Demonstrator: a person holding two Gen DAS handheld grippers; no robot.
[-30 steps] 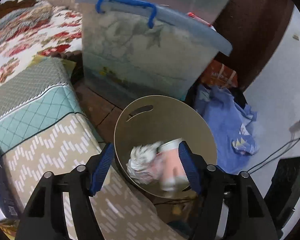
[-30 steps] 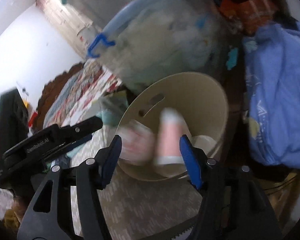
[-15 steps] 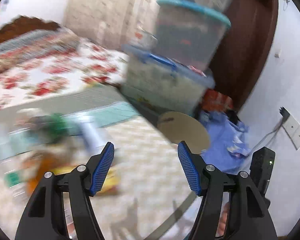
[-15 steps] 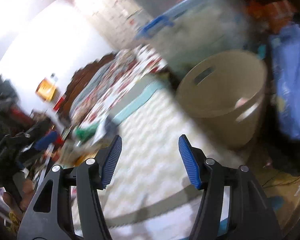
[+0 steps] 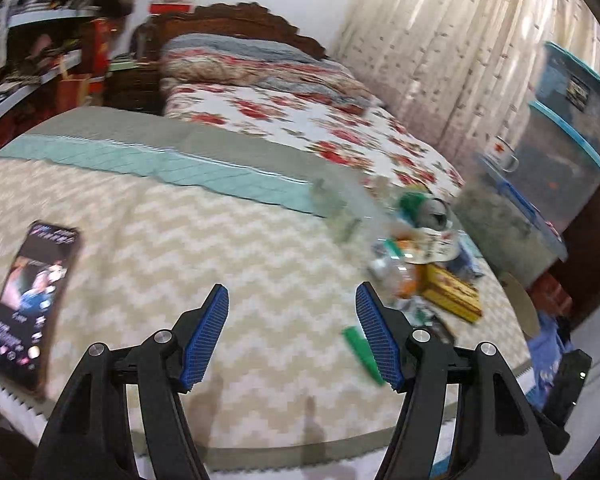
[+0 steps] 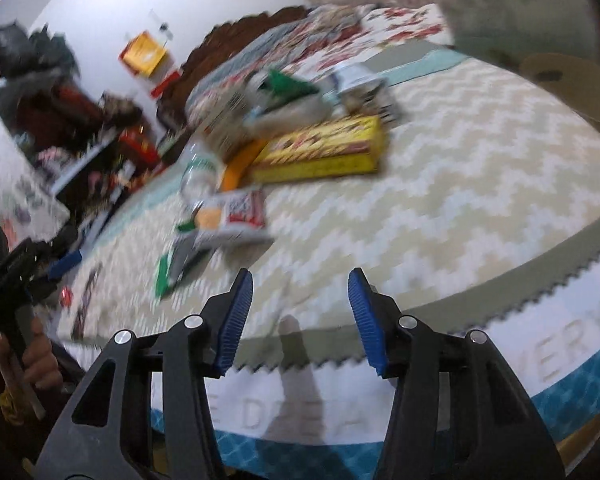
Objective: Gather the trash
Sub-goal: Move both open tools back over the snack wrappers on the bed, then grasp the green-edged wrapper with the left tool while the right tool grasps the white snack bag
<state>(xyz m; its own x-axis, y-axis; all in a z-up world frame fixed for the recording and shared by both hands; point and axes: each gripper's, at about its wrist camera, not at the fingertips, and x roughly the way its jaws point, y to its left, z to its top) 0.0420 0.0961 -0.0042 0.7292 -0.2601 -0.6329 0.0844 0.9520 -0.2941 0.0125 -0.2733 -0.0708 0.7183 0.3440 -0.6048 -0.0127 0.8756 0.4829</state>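
Both claws are empty right now. The left claw (image 5: 290, 336) hangs over the bed with its blue pads spread wide and nothing between them; the right claw (image 6: 300, 318) is just as wide open, poised at the foot of the mattress. Neither touches anything.

Out past the right claw's pads, the nearest bits of trash: a green strip (image 6: 168, 270) lying flat, then a crinkled red-and-white snack wrapper (image 6: 236, 216) just beyond it. Further on, a flat yellow box (image 6: 320, 152), with an orange piece (image 6: 238, 164) tucked against its near end, and behind it a blurred heap of packets and a green-topped container (image 6: 284, 88). All of it sits on the chevron bedspread (image 6: 460, 184).

From the left side the same pile (image 5: 424, 256) lies off to the right of that claw, and a dark glossy booklet (image 5: 32, 304) lies alone far to the left.

The tan bin (image 6: 572, 88) stands off the bed's far corner. By my reckoning plenty is left: the whole cluster is still on the bed, and nothing is in hand for the next trip.
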